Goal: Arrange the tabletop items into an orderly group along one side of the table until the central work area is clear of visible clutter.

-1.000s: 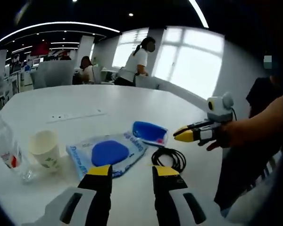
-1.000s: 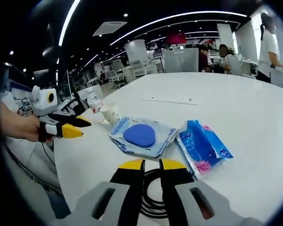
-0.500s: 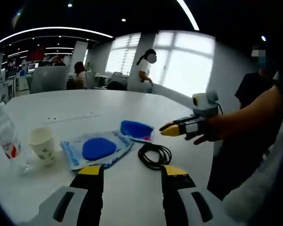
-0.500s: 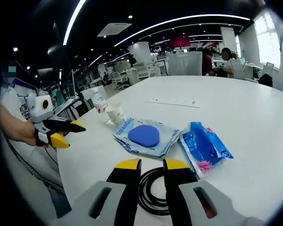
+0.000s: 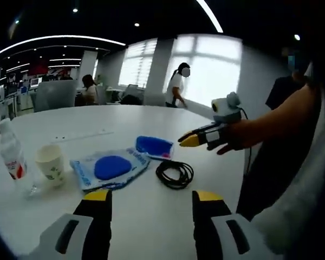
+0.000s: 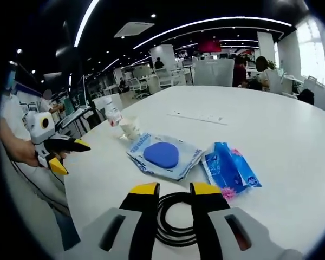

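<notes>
On the white table (image 5: pixel 151 116) lie a black cable coil (image 5: pixel 175 174), a blue tissue pack (image 5: pixel 154 147) and a clear packet with a blue pad (image 5: pixel 111 168). A paper cup (image 5: pixel 50 164) and a small water bottle (image 5: pixel 11 160) stand to their left. My left gripper (image 5: pixel 153 196) is open above the near table edge, short of the packet, holding nothing. My right gripper (image 6: pixel 174 189) is open just above the cable coil (image 6: pixel 173 214), gripping nothing. Beyond it are the packet (image 6: pixel 163 156), tissue pack (image 6: pixel 227 169), cup (image 6: pixel 131 129) and bottle (image 6: pixel 112 115). Held by a hand, the left gripper (image 6: pixel 70 156) hovers off the table's edge.
The right gripper (image 5: pixel 192 140) comes in from the right over the tissue pack, with a person's arm behind it. A flush socket strip (image 5: pixel 81 134) lies farther back on the table. Chairs, desks and people fill the office behind.
Both views have drawn back a little from the items. My left jaws have spread wider, and my right jaws have parted slightly over the cable. The table items lie as before.
</notes>
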Motion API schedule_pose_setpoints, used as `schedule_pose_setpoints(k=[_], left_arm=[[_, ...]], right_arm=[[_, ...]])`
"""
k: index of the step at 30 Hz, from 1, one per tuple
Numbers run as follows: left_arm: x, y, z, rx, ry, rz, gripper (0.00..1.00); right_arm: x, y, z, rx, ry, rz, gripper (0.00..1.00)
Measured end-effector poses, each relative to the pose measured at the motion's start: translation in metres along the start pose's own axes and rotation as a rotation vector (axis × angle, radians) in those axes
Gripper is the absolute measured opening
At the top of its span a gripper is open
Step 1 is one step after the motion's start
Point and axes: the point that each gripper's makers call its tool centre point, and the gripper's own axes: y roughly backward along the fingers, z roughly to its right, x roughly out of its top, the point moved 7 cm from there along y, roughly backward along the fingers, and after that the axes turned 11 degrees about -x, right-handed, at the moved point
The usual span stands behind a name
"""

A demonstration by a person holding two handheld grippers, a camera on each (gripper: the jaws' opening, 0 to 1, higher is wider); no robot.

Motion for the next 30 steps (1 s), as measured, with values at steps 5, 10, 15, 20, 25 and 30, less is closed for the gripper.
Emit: schedule_pose_setpoints(k=[5, 10, 15, 20, 25, 30], left_arm=[[-0.002, 0.000, -0.003, 0.005, -0.011, -0.011, 0.63], [-0.001, 0.001, -0.010, 0.022, -0.015, -0.006, 0.65], [-0.002, 0.002, -0.014, 0.039, -0.007, 0.002, 0.67], [-0.002, 0.003, -0.015, 0.051, -0.008, 0.004, 0.67], [-0.002, 0.004, -0.018, 0.066, -0.013, 0.004, 0.69], [-0.003, 0.003, -0.022, 0.076, -0.022, -0.001, 0.72]], right_arm=[[0.005, -0.005, 0.004, -0.008, 0.024, -0.016, 0.19], [0.011, -0.008, 0.008, -0.017, 0.053, -0.045, 0.19], [0.017, -0.015, 0.014, -0.018, 0.100, -0.074, 0.19], [0.018, -0.023, 0.022, -0.021, 0.137, -0.103, 0.19], [0.024, -0.032, 0.033, -0.038, 0.168, -0.126, 0.19], [0.029, -0.042, 0.041, -0.051, 0.203, -0.151, 0.19]])
